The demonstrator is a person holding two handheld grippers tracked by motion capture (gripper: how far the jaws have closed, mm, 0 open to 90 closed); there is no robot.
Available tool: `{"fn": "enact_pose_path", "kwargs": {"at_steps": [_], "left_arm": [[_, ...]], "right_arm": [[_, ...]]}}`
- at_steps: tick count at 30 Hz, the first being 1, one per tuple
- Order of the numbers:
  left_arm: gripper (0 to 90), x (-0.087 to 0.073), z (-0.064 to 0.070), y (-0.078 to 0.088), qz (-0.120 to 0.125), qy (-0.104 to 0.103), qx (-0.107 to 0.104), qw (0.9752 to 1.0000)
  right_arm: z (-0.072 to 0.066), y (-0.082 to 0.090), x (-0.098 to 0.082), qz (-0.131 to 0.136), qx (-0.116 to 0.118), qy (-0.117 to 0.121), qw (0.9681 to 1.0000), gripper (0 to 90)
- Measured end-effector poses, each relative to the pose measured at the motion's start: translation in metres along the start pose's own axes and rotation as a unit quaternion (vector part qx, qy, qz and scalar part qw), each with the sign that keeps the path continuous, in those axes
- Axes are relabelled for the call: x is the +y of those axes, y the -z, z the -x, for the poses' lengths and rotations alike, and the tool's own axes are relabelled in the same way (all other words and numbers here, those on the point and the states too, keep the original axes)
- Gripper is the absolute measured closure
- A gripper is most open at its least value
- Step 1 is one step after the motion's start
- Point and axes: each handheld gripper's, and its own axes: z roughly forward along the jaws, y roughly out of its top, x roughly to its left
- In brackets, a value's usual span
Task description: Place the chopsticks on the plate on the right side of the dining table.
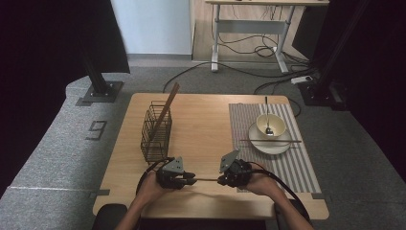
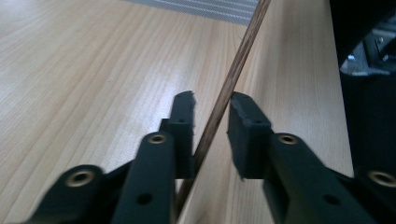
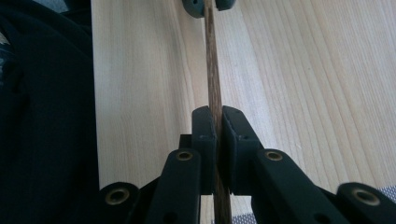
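Near the bottom centre of the high view, a chopstick [image 1: 206, 179] spans two hand-held grippers. The right gripper [image 3: 218, 122] clamps it tight; the left gripper [image 2: 212, 108] has loosened, jaws apart around it.

Single readable sign: dark numeral "9" [image 1: 97, 130], blocky digital-style strokes, on grey carpet floor [image 1: 57, 143] left of wooden surface [image 1: 201, 129], just in front of black stand base plate [image 1: 101, 91]. Numeral seen skewed, leaning with camera perspective. No other text, label, brand or number legible: none on surface, none in either gripper view.
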Motion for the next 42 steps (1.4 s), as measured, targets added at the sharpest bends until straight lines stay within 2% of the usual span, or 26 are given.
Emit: {"fn": "enact_pose_path", "kwargs": {"at_steps": [2,7,10,13,16,19,33,37,42], "left_arm": [[62.1,0.001,0.0,0.0,0.004,0.001,0.005,1.0],[44.3,0.0,0.0,-0.002,0.017,0.003,0.034,0.9993],[32.7,0.0,-0.001,-0.003,0.026,0.013,0.045,0.9986],[17.4,0.001,0.0,-0.004,0.034,0.023,0.059,0.9974],[12.4,0.002,0.001,-0.006,0.034,0.028,0.076,0.9962],[0.3,0.002,0.003,-0.007,0.031,0.031,0.086,0.9953],[0.0,-0.004,0.0,-0.005,0.05,0.062,0.116,0.9901],[0.0,-0.005,0.001,-0.008,0.044,0.066,0.118,0.9898],[0.0,-0.007,0.001,-0.015,0.021,0.066,0.118,0.9905]], "right_arm": [[0.001,0.001,-0.001,-0.001,-0.004,-0.001,1.0,83.2],[0.003,0.004,-0.004,0.002,-0.015,-0.006,0.9999,83.2],[0.004,0.006,-0.006,0.004,-0.022,-0.011,0.9997,83.1],[0.005,0.008,-0.009,0.005,-0.028,-0.018,0.9994,83.0],[0.006,0.01,-0.013,0.006,-0.034,-0.023,0.9991,83.1],[0.008,0.012,-0.015,0.008,-0.041,-0.031,0.9986,83.1],[0.016,0.018,-0.032,0.009,-0.062,-0.059,0.9963,83.1],[0.019,0.022,-0.038,0.009,-0.07,-0.069,0.9951,83.1],[0.023,0.025,-0.046,0.01,-0.079,-0.086,0.9931,83.0]]}}
